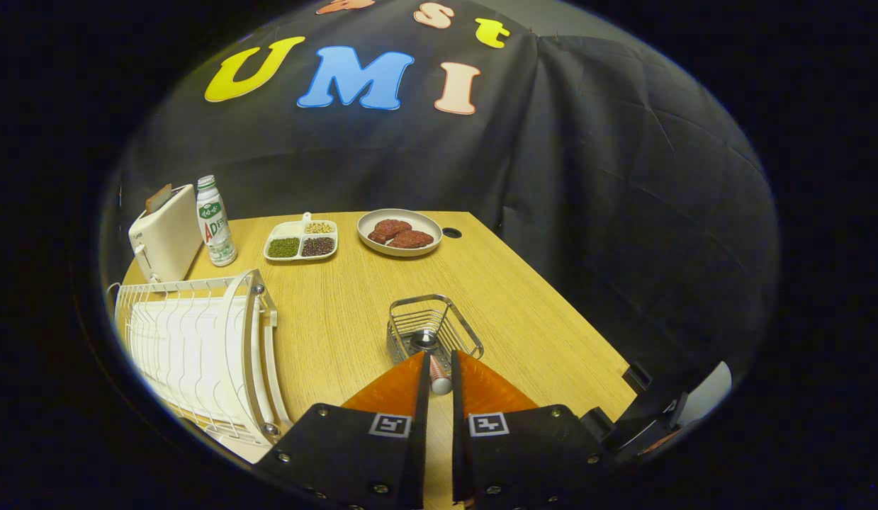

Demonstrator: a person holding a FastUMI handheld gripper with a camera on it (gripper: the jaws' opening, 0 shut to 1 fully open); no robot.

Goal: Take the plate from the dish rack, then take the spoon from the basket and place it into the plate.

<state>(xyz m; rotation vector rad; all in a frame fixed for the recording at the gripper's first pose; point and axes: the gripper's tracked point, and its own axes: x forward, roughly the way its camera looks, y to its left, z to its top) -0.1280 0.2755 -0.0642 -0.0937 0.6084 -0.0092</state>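
The gripper (439,368) has its fingers nearly closed on the spoon's (439,381) thin handle, its dark end standing in the wire basket (434,327) near the table's (538,312) front edge; it looks light, stiff and slippery, so a hold across the handle seems best. The white dish rack (198,347) fills the front left corner, while toaster (166,230), bottle (215,221), divided tray (300,241) and meat plate (400,231) line the far edge, well apart.

The gripper (439,368) has its fingers nearly closed on the spoon (439,381) handle, right over the wire basket (434,327). White dish rack (198,350) sits off to the left on the wooden table (524,312), and a plate of meat (400,231) is further back.
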